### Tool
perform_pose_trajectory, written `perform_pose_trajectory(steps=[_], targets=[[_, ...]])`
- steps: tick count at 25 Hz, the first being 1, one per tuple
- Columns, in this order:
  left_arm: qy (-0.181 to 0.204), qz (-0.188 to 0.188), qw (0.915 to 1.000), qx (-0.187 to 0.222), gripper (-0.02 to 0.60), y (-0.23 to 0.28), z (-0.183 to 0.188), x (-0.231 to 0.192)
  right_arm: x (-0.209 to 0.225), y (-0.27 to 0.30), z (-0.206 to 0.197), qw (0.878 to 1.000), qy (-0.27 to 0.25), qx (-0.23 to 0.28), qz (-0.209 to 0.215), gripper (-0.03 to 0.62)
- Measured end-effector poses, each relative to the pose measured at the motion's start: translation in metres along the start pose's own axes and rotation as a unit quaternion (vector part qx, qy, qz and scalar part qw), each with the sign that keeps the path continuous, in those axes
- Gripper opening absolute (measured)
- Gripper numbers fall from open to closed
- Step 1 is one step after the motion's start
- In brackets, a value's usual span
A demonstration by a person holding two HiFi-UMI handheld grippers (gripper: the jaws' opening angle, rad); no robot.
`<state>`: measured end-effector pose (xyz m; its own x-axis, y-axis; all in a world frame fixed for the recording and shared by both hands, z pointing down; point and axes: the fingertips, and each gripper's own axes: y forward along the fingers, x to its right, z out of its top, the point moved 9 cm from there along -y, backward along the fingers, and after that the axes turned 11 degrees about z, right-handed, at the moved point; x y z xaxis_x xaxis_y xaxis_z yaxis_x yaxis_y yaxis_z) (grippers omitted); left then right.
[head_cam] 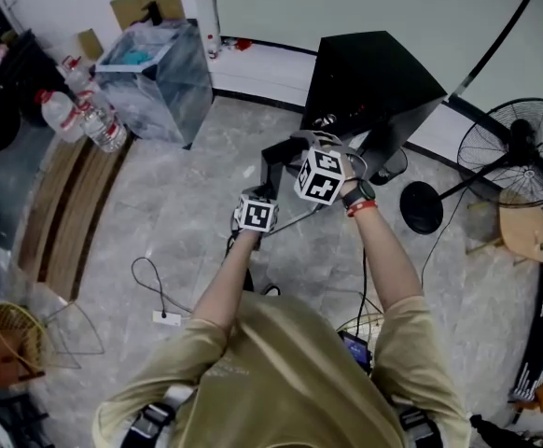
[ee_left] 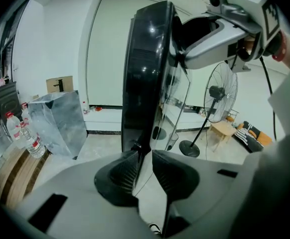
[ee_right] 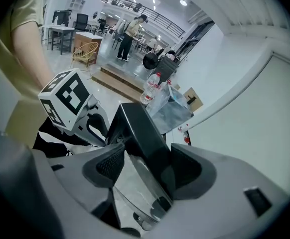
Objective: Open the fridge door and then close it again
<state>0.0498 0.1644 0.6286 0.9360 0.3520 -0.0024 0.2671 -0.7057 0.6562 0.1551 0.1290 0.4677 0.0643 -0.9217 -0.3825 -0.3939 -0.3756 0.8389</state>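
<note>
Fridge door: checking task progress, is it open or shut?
Open: the fridge door stands swung out, its clear inner shelves showing.

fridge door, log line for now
fridge door open | left gripper jaws narrow around its edge, grip unclear | right gripper jaws wide, door between

From my feed I see an olive short-sleeved T-shirt (head_cam: 281, 371), with black straps (head_cam: 146, 427) and grey buckles (head_cam: 166, 402) over both shoulders. A dark watch (head_cam: 355, 194) and a red band (head_cam: 362, 208) circle the right wrist. The left gripper (ee_left: 145, 158) and right gripper (ee_right: 145, 158) are smooth pale-grey shells with black ribbed pads (ee_left: 122, 176) set in dark hollows. Each carries a white cube (head_cam: 321, 175) printed with black square markers. A thin dark cable (head_cam: 363, 278) runs along the right forearm.
</note>
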Motion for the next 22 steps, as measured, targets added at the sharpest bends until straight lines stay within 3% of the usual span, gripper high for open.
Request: perform_pose_trajectory(steps=[12, 17, 20, 22], targets=[[-0.015, -0.041, 0.9988, 0.021, 0.101, -0.013, -0.010, -0.005, -0.011, -0.003, 0.000, 1.000, 0.003, -0.004, -0.021, 0.291], [-0.013, -0.044, 0.9984, 0.034, 0.101, -0.035, -0.011, -0.012, -0.016, -0.018, -0.002, 0.996, 0.068, 0.042, -0.036, 0.291], [-0.010, -0.033, 0.9974, 0.064, 0.103, -0.058, -0.005, -0.024, -0.022, -0.028, -0.012, 0.976, 0.168, 0.120, -0.065, 0.291], [-0.015, -0.022, 0.9956, 0.090, 0.103, -0.072, 0.001, -0.035, -0.025, -0.037, -0.019, 0.947, 0.246, 0.186, -0.089, 0.290]])
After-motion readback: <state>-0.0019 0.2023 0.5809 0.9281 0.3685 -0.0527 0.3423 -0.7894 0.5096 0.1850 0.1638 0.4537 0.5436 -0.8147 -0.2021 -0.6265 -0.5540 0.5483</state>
